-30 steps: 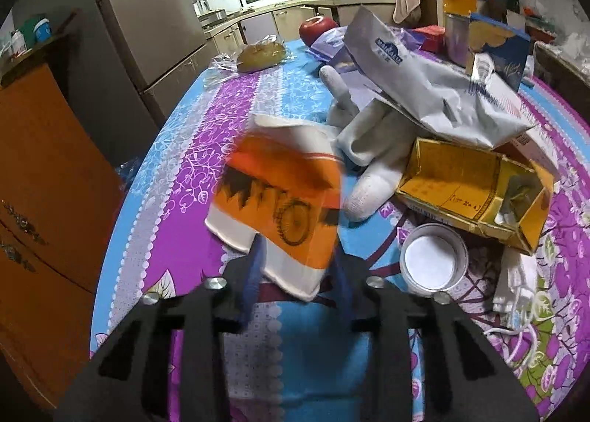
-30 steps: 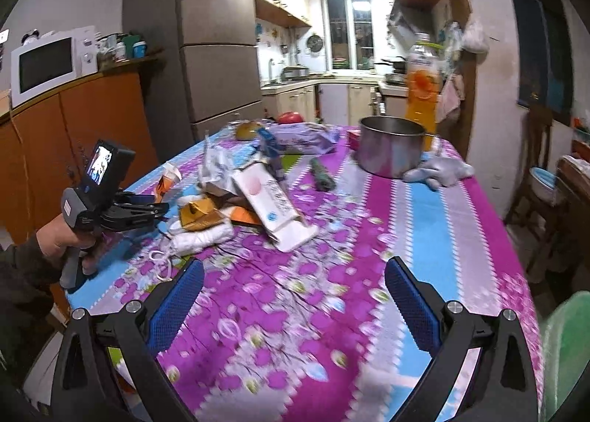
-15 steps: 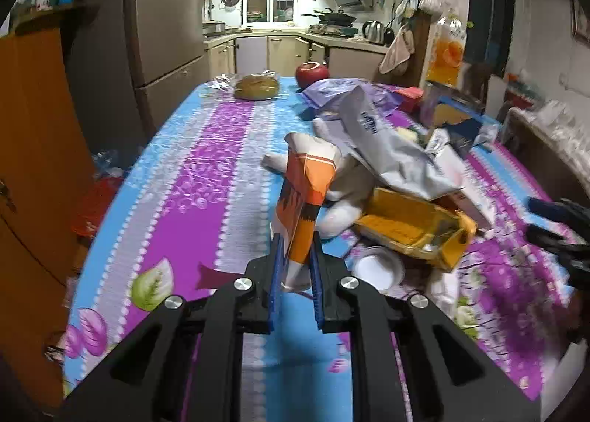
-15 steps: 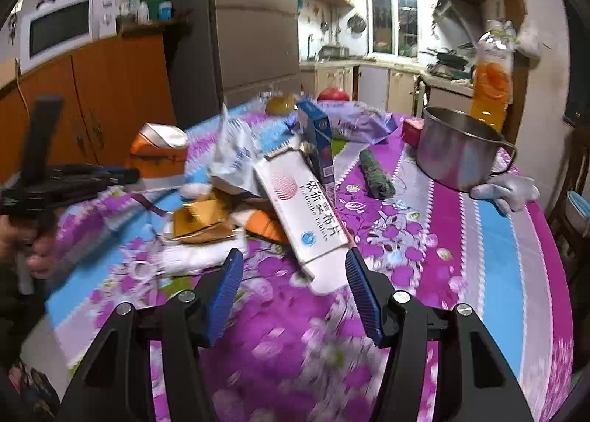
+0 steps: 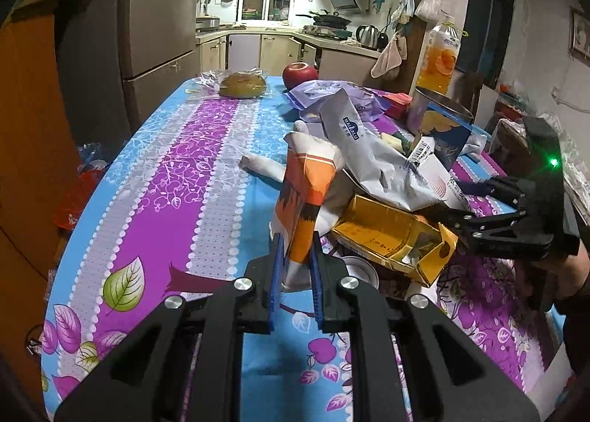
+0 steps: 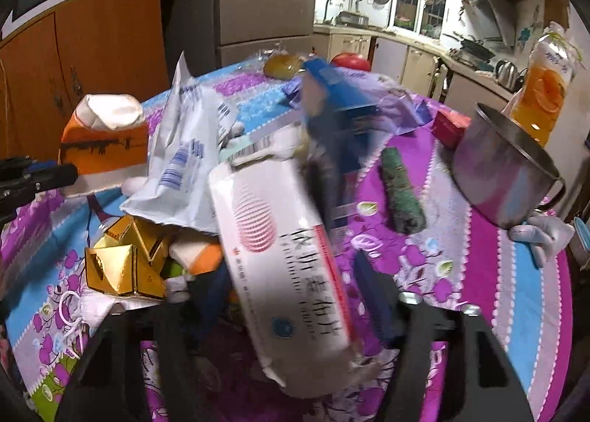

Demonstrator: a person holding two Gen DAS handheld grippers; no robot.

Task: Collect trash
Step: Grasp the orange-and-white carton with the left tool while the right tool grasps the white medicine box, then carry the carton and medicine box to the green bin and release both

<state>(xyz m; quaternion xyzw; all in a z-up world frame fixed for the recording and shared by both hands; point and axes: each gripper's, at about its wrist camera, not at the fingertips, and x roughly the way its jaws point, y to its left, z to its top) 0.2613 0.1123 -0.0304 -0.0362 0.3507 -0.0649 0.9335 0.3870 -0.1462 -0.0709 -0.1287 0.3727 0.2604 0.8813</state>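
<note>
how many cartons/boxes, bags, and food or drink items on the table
cartons/boxes: 5 – orange carton, gold box, white box, blue box, red box
bags: 2 – grey mailer bag, purple bag
food/drink: 3 – apple, bread, juice bottle
total: 10

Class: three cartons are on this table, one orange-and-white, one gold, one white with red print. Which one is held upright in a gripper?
The orange-and-white carton: the left gripper clamps its base upright. The gold carton lies on its side.
</note>
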